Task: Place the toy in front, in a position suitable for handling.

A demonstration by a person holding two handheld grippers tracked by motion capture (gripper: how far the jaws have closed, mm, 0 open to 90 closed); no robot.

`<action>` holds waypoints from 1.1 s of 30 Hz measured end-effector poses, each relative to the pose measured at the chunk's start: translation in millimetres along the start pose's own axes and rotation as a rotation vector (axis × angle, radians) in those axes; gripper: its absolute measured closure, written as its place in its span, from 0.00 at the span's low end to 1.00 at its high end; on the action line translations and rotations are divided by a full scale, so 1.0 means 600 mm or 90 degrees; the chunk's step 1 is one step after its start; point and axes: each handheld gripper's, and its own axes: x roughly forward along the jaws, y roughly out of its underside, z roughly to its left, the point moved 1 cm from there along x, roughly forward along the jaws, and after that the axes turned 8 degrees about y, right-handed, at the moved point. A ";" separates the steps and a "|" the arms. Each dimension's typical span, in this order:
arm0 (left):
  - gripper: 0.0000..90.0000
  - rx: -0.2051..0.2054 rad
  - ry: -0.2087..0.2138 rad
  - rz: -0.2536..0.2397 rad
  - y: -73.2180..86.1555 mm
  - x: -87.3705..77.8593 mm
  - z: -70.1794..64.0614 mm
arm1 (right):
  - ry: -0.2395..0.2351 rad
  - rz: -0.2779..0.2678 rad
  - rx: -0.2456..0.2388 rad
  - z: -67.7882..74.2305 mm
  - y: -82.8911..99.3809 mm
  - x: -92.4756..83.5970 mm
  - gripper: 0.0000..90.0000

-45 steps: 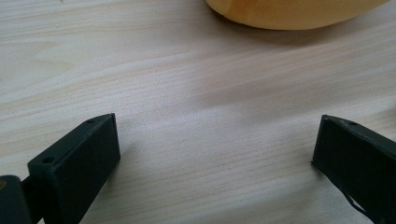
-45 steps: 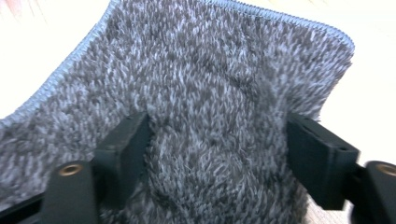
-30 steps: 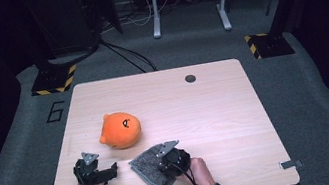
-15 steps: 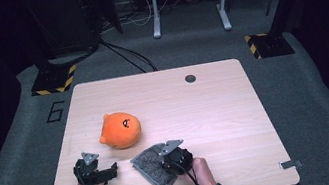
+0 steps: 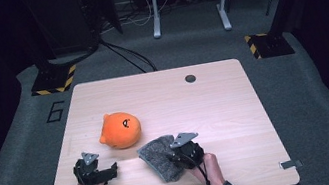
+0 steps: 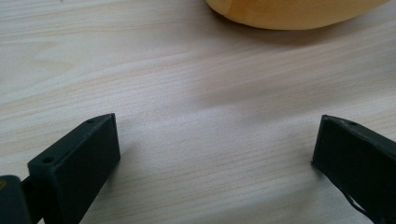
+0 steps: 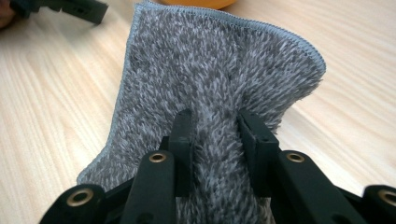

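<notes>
Item one, grey fleecy cloth (image 5: 159, 157): lies on the pale wood tabletop (image 5: 215, 104) at about 6 o'clock, its near fold pinched between the closed jaws of the right gripper (image 7: 215, 125), apparently so it can be lifted or dragged; its far edge curls up free. Item two, orange plush toy (image 5: 120, 129): sits just beyond at 11 o'clock from the cloth; the left gripper (image 5: 95, 171) rests at 7 o'clock, jaws wide apart and empty, seemingly in reserve.
</notes>
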 end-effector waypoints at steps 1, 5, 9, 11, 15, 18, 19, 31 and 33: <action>0.00 0.000 0.000 0.000 0.000 0.000 0.000 | 0.005 -0.009 -0.002 -0.005 0.000 -0.003 0.77; 0.00 0.000 0.000 0.000 0.000 0.000 0.000 | 0.022 -0.010 0.018 -0.024 0.004 -0.020 0.76; 0.00 -0.001 0.001 0.001 0.000 0.000 0.000 | 0.034 -0.015 0.027 -0.040 0.008 -0.030 0.76; 0.00 0.000 0.000 0.000 0.000 0.000 0.000 | 0.047 -0.021 0.050 -0.055 0.013 -0.041 0.76; 0.00 0.000 0.000 0.000 0.000 0.000 0.000 | 0.068 -0.027 0.073 -0.079 0.022 -0.058 0.76; 0.00 0.000 0.000 0.000 0.000 0.000 0.000 | 0.078 -0.031 0.081 -0.090 0.026 -0.064 0.76; 0.00 0.000 0.000 0.000 0.000 0.000 0.000 | 0.088 -0.029 0.092 -0.103 0.033 -0.072 0.76; 0.00 0.000 0.001 0.000 0.000 0.000 0.000 | 0.165 -0.026 0.131 -0.171 0.066 -0.111 0.76; 0.00 0.000 0.001 0.000 0.000 0.000 0.000 | 0.171 -0.024 0.144 -0.185 0.073 -0.118 0.76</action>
